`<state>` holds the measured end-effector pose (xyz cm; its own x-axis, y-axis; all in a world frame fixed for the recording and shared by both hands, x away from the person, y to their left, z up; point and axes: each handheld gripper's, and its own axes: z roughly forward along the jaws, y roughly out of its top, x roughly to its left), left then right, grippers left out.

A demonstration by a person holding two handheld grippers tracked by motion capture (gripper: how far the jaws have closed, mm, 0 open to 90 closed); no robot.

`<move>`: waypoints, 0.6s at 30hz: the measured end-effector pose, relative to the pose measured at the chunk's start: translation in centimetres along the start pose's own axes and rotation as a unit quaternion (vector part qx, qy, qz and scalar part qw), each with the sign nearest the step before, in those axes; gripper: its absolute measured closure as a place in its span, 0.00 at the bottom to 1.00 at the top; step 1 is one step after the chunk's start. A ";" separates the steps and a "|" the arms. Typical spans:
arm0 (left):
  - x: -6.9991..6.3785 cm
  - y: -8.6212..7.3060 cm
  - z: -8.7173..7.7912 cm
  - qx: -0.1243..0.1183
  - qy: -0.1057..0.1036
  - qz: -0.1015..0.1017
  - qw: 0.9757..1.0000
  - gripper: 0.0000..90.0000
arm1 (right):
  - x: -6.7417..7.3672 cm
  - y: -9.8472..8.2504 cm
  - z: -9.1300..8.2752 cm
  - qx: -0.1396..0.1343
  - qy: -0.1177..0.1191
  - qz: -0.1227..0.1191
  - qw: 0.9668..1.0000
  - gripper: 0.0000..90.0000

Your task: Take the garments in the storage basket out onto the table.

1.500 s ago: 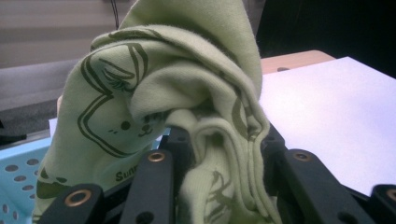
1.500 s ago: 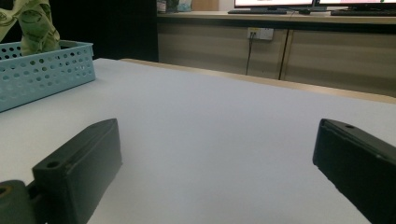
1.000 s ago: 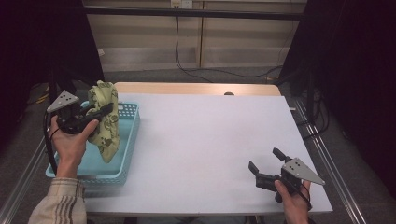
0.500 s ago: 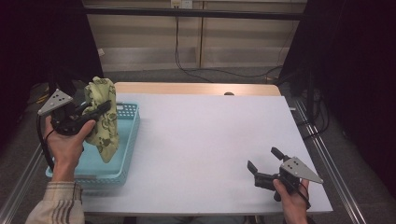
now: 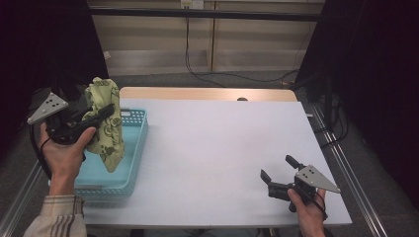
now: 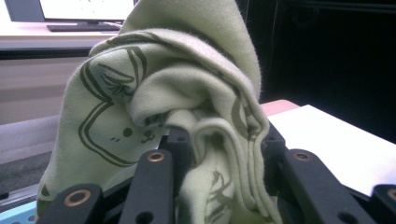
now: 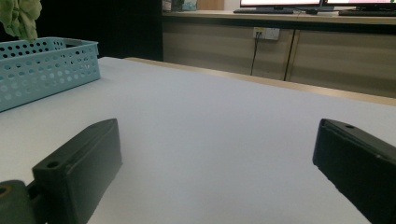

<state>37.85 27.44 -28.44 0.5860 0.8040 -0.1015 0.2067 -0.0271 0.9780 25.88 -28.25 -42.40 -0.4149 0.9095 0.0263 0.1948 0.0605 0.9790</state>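
A pale green cloth [image 5: 107, 123] printed with dark cartoon outlines hangs above the blue basket [image 5: 133, 158] at the table's left. My left gripper [image 5: 101, 114] is shut on a bunched fold of that cloth [image 6: 187, 107], which drapes over both jaws in the left gripper view. The cloth's lower end dangles over the basket's inside. My right gripper [image 5: 277, 169] rests near the front right of the white table [image 5: 222, 143], open, with nothing between its jaws [image 7: 215, 158]. A corner of the cloth [image 7: 21, 16] and the basket [image 7: 42, 65] show far left in the right gripper view.
The perforated blue basket sits at the table's left edge. A wooden strip [image 5: 207, 94] runs along the table's far side, with cables and a wall panel beyond. Metal rails [image 5: 341, 158] border the right side. Dark curtains flank both sides.
My left gripper has lifted the green cloth higher out of the basket and a little toward the left. The right gripper has stayed where it was.
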 end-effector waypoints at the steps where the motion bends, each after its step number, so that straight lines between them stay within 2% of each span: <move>1: -0.1 0.1 0.0 -0.001 -0.001 0.001 1.000 0.75 | 0.0 0.0 0.0 0.001 -0.003 0.001 1.000 0.01; 3: -0.3 0.3 -0.1 -0.004 -0.002 0.007 1.000 0.74 | 0.0 0.0 -0.1 0.001 -0.004 0.001 1.000 0.01; 7: -0.7 0.6 -0.2 -0.009 -0.005 0.005 1.000 0.74 | 0.0 0.0 -0.1 0.000 -0.001 0.002 1.000 0.01; 14: -1.5 1.3 -0.8 -0.019 -0.008 0.015 1.000 0.74 | 0.0 0.0 -0.1 0.000 -0.002 0.002 1.000 0.01; 17: -1.8 1.7 -1.1 -0.014 -0.011 0.035 0.999 0.74 | -0.1 0.0 -0.1 -0.001 -0.002 0.002 1.000 0.01; 18: -2.2 1.7 -1.0 -0.022 -0.013 0.027 0.999 0.74 | -0.1 0.0 -0.1 0.000 -0.002 0.002 1.000 0.01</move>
<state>36.12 26.26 -26.33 0.6159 0.7861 -0.0527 0.1405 -0.0437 0.9891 25.81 -28.36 -42.37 -0.4109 0.9112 0.0287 0.1953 0.0572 0.9791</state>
